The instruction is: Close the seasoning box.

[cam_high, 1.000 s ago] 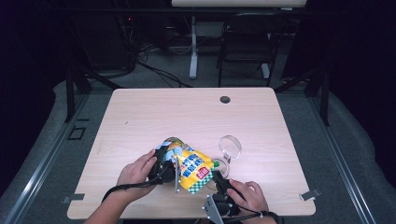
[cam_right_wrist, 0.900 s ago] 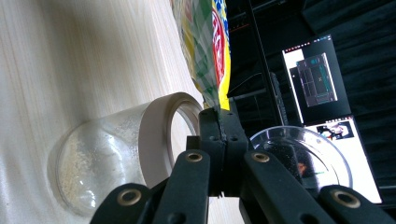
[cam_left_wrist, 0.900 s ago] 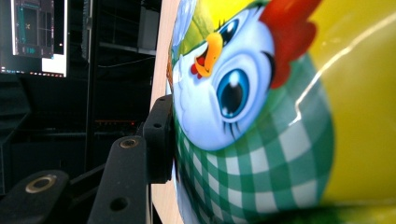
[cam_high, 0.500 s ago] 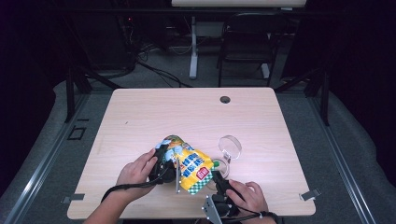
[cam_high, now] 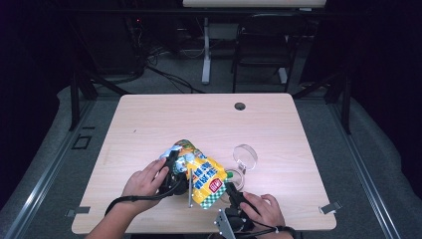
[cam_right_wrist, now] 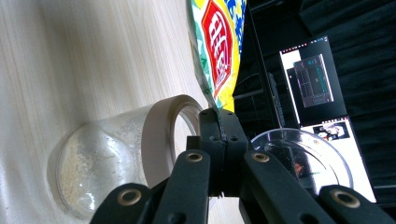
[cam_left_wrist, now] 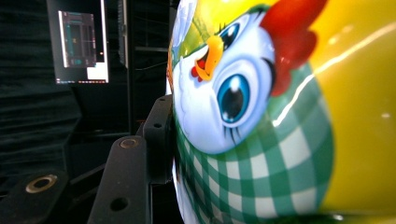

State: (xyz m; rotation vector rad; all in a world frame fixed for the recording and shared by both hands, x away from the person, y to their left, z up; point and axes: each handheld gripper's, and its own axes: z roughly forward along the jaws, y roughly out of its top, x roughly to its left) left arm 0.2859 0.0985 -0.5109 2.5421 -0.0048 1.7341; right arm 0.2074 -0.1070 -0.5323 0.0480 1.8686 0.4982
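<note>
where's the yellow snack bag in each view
High view: snack bag sits low centre, between both tongs.
Left gripper view: it covers the right half, chicken face showing.
Right gripper view: its corner hangs top centre, pinched.
Shared landmark: the bag's green-and-white check.

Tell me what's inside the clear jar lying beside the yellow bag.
The clear jar lies on its side, mouth open, with a pale powdery film on its wall and bottom. Whether loose contents remain can't be told; the right gripper covers part of it.

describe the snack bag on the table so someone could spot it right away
On the wooden table, look at the near edge between the person's two hands. The snack bag is puffy and yellow with green-and-white checks and a cartoon chicken, unlike the clear containers beside it.
</note>
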